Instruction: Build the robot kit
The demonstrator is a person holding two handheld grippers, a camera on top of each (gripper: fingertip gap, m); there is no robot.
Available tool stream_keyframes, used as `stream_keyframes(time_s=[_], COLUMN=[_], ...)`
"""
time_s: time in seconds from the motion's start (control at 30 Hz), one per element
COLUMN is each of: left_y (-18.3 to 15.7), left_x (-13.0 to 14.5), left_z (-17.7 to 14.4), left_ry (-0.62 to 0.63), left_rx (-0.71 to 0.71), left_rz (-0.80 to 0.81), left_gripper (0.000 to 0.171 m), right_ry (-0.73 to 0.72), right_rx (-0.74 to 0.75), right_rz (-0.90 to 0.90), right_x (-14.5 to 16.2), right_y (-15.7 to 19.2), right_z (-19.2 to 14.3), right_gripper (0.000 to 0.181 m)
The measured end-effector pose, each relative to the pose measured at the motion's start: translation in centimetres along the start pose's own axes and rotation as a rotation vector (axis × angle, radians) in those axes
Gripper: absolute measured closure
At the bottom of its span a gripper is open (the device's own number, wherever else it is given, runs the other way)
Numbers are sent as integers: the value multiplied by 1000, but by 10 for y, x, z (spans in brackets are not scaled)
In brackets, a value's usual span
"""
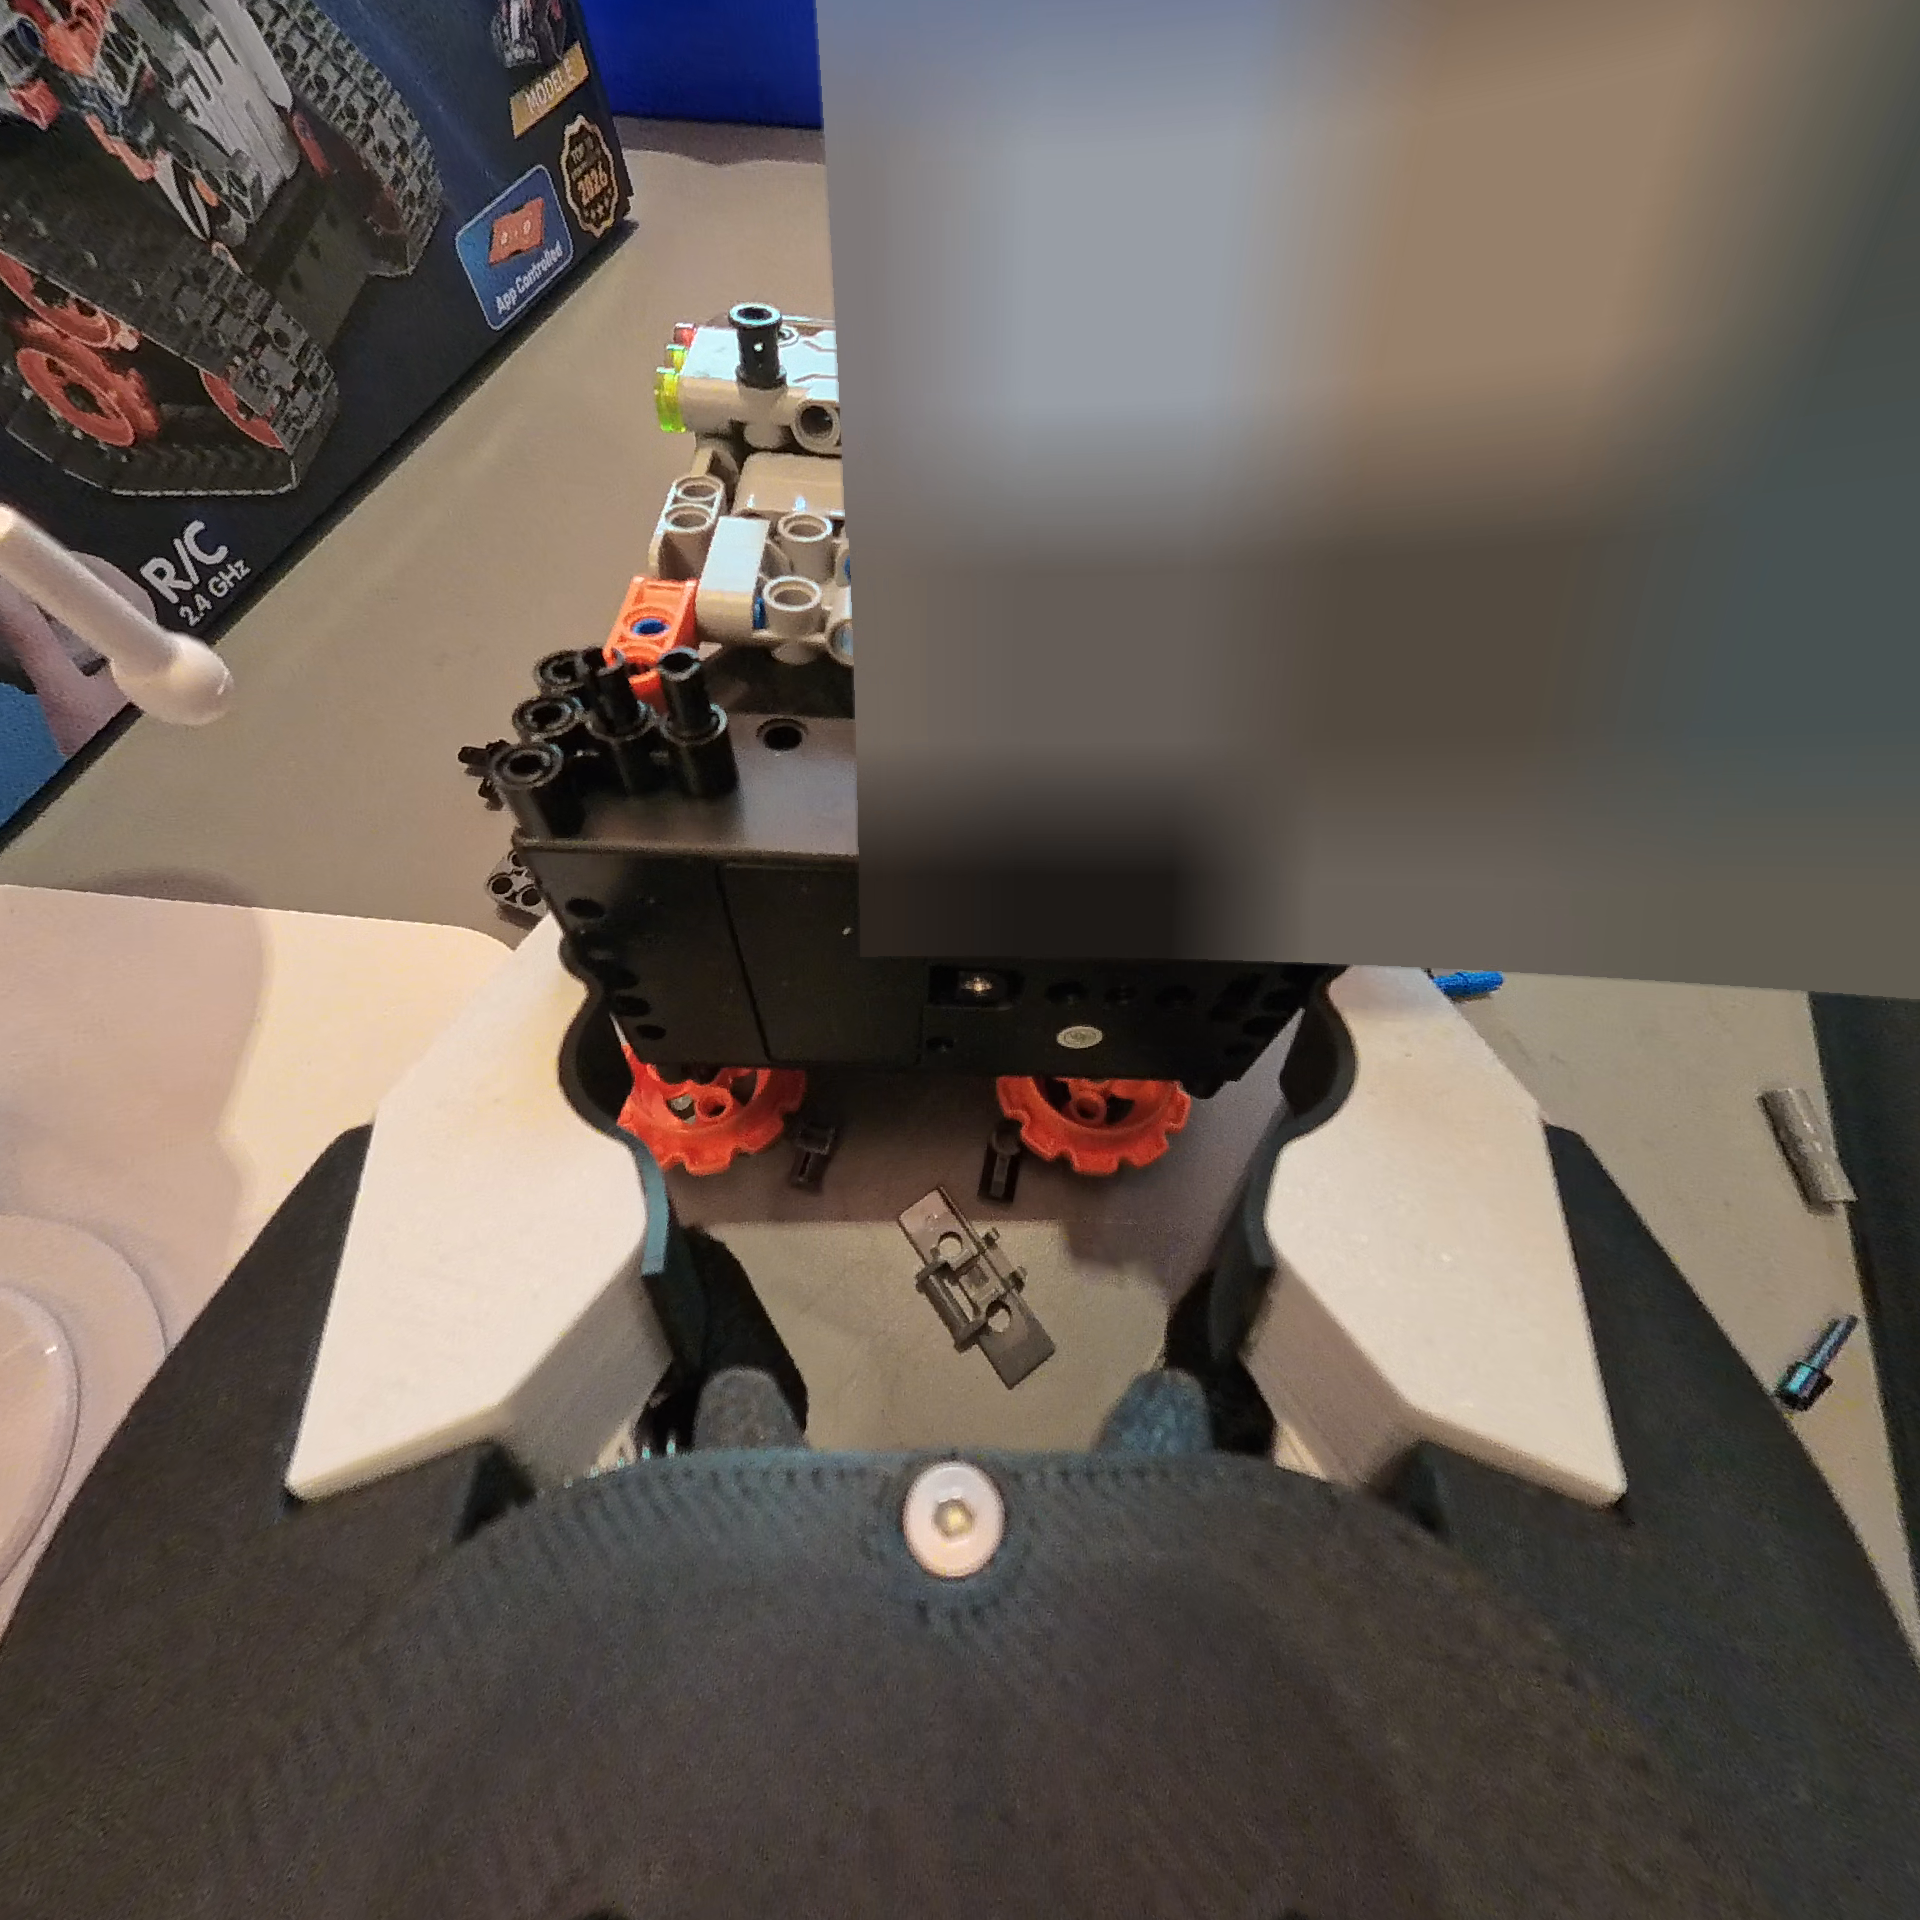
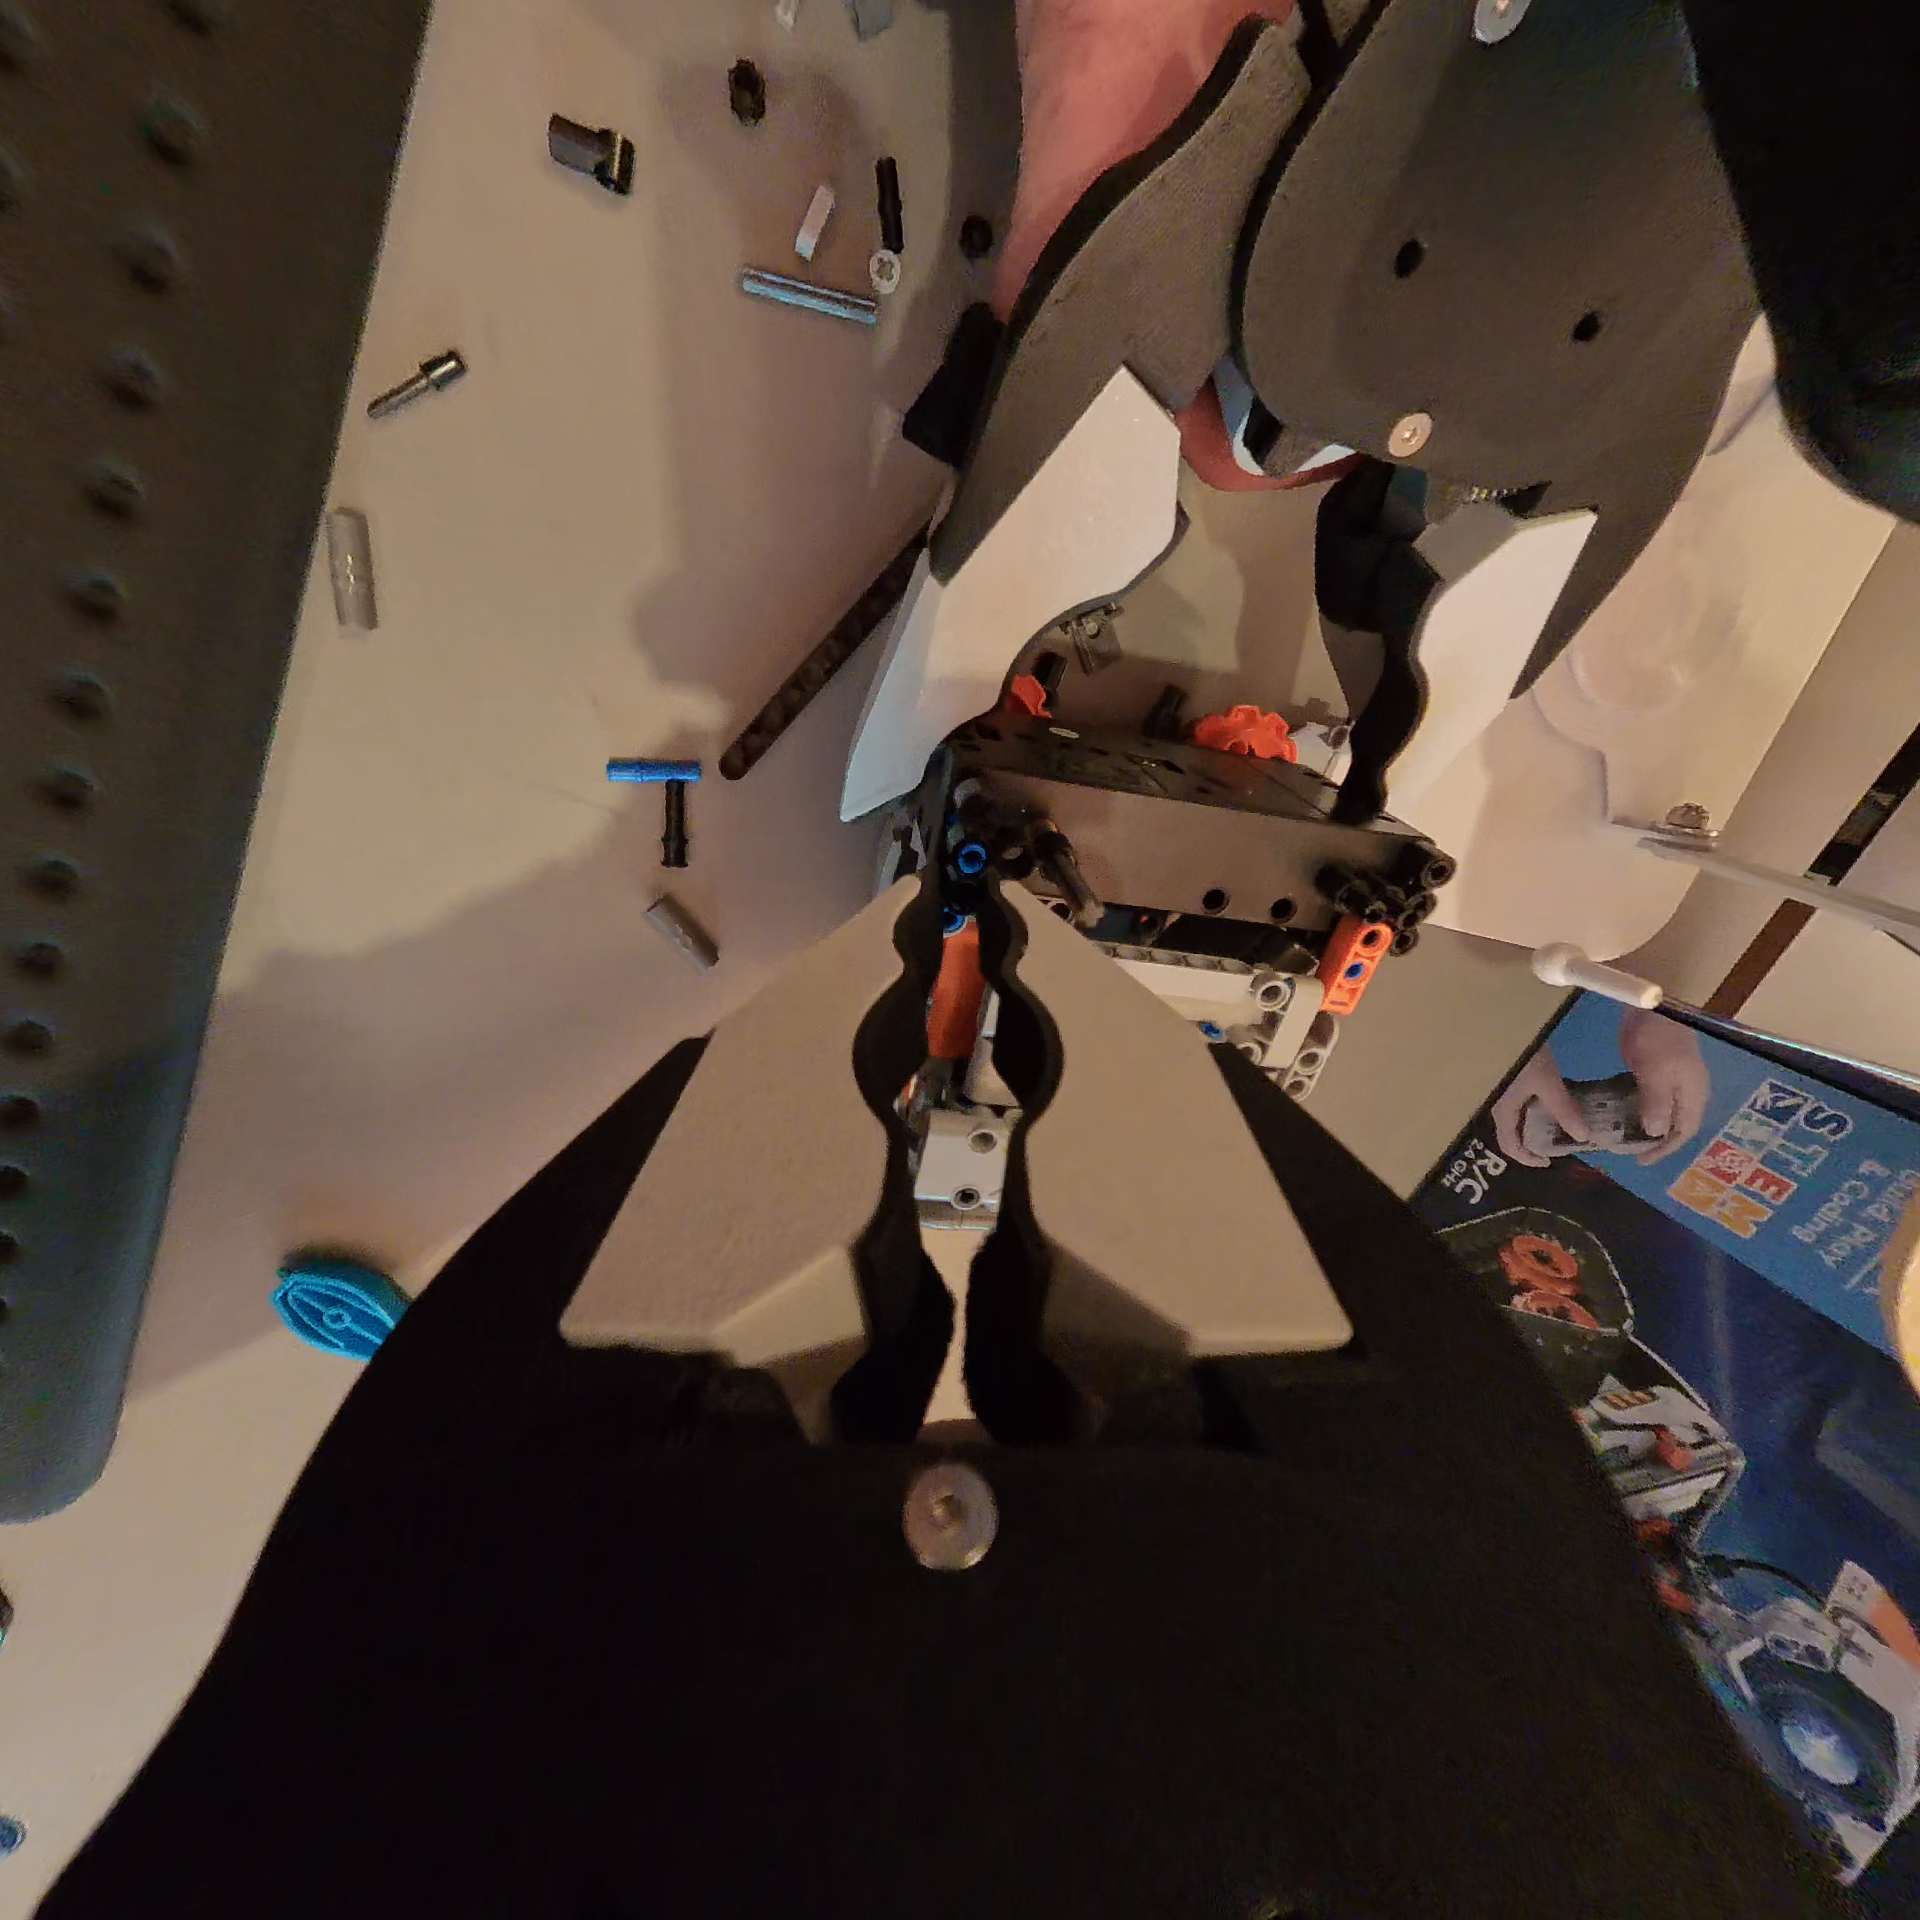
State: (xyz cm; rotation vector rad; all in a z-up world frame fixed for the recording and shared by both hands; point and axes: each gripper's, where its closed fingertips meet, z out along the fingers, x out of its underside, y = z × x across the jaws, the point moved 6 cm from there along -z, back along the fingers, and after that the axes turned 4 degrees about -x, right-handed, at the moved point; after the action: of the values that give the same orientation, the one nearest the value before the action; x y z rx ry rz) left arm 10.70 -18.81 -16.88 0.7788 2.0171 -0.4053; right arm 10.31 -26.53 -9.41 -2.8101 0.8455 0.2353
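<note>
A brick-built model has a black block body point(image 1: 810, 966), orange sprocket wheels point(image 1: 717, 1112) underneath and grey beams point(image 1: 769, 561) on top. My left gripper point(image 1: 951, 1034) is shut on the black body, one finger on each side. It also shows in the right wrist view point(image 2: 1132, 769), held by a hand point(image 2: 1060, 125). My right gripper point(image 2: 956, 904) is almost closed at the model's point(image 2: 1195, 821) near corner, its pads pinching an orange piece point(image 2: 956, 987) beside a blue pin point(image 2: 968, 857). A blurred patch hides the right gripper in the left wrist view.
The printed kit box point(image 1: 260, 260) stands at the far left and also shows in the right wrist view point(image 2: 1714, 1299). Loose parts lie on the table: a dark track link point(image 1: 977, 1288), a blue pin point(image 2: 652, 771), a long black beam point(image 2: 821, 675), a blue disc point(image 2: 338, 1304). A dark studded board point(image 2: 104, 727) borders them. Between my left fingertips and the dark track link point(image 1: 977, 1288) there is roughly 8 cm.
</note>
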Motion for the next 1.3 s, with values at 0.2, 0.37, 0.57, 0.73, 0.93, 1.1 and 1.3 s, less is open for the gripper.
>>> stream_keyframes(time_s=[0.2,0.37,0.57,0.73,0.93,1.1,1.3], left_y=[-1,-1,-1,0,0,0,0], left_x=[-1,-1,-1,-1,-1,-1,-1], left_z=[1,1,1,2,2,2,2], left_ry=[-1,-6,-9,-11,-11,-7,-6], left_rx=[-9,-7,-5,4,3,3,2], left_rz=[-1,-9,-2,0,1,2,3], left_gripper=[43,43,43,42,42,42,43], right_ry=[68,98,37,-75,-115,-109,-84], right_rx=[21,57,83,79,50,62,44], right_rz=[-62,-60,17,132,135,128,109], right_x=[-2,-3,-1,3,4,1,-1], right_y=[2,4,5,6,5,4,4], right_z=[1,2,2,-5,-10,-11,-9], right_gripper=[178,178,177,173,181,178,180])
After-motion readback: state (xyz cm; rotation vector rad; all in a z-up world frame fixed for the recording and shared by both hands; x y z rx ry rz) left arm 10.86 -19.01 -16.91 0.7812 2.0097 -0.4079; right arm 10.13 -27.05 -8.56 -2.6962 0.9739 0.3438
